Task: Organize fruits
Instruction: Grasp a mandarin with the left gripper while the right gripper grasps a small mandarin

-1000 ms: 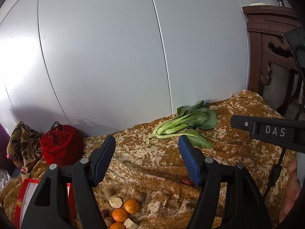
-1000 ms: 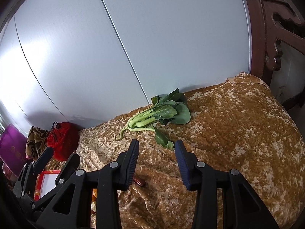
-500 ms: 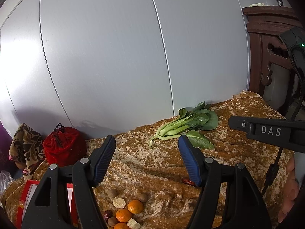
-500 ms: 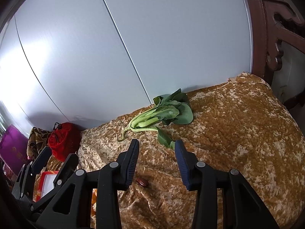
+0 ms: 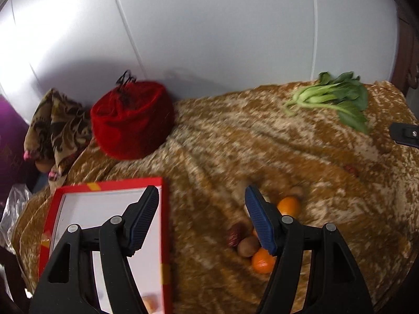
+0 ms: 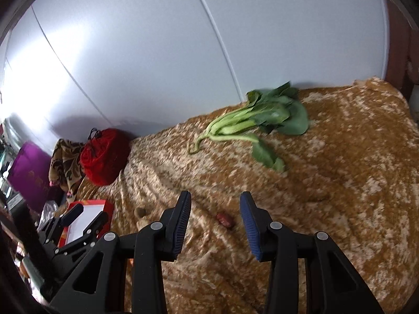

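Note:
My left gripper point(image 5: 201, 209) is open and empty, above the brown cloth between a red box point(image 5: 104, 235) with a white inside and a small heap of fruit: an orange point(image 5: 289, 206), a second orange point(image 5: 262, 261), a brown round fruit point(image 5: 248, 246) and a dark red date point(image 5: 234, 234). My right gripper point(image 6: 216, 216) is open and empty, just above a lone red date point(image 6: 224, 219) on the cloth. The left gripper point(image 6: 78, 222) and the red box point(image 6: 86, 217) also show in the right wrist view.
A bunch of green bok choy point(image 5: 337, 99) point(image 6: 256, 123) lies at the far right of the cloth. A red drawstring pouch point(image 5: 131, 123) point(image 6: 103, 154) and a patterned cloth bag point(image 5: 57, 128) sit by the white wall. A purple bag point(image 6: 28, 175) stands at the left.
Both grippers have tilted down and swung left. The left view now shows the red box and fruit heap close up; the right gripper has come nearer the lone date.

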Available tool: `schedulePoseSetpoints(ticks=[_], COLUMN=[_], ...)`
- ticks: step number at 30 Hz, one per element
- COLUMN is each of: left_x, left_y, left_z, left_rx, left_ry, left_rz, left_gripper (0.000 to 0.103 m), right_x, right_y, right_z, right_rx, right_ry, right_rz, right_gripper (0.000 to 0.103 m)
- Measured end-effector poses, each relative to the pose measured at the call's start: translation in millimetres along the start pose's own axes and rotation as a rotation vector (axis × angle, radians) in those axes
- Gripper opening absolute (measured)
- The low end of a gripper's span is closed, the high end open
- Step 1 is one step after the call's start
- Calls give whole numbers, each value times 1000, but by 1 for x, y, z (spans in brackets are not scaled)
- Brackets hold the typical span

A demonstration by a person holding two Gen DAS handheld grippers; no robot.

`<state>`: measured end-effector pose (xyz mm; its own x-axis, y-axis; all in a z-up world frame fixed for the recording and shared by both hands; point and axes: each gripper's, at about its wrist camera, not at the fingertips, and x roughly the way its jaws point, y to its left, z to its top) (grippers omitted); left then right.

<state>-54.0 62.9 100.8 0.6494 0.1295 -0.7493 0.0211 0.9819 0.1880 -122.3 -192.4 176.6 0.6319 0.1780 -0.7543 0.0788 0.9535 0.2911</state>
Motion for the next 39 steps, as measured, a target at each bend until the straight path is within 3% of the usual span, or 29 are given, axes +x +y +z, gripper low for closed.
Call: schedulePoseSetpoints(ticks=[2, 5, 9, 16, 28, 39], left_x=[10, 15, 13, 10, 8, 30], left_y=[20, 30, 19, -11, -34, -48], left_z=[-9, -17, -22, -42, -47, -53], left_rx=[-31, -53, 9, 117, 184, 172], left_ry=[51, 106, 150, 222, 208, 287], left_rz=[14, -44, -95, -229, -319, -373], left_gripper=[68, 68, 68, 68, 68, 68], right_x=[19, 45, 84, 136, 160, 169], right_y=[12, 24, 40, 65, 71, 65], right_z=[-5, -10, -17, -29, -34, -34], right_rx=[-20, -12, 43, 55, 99, 139], right_ry=[84, 190, 333, 472, 503, 508], right_rz=[46, 98, 202, 193, 154, 190], right_gripper=[41, 41, 41, 41, 45, 45])
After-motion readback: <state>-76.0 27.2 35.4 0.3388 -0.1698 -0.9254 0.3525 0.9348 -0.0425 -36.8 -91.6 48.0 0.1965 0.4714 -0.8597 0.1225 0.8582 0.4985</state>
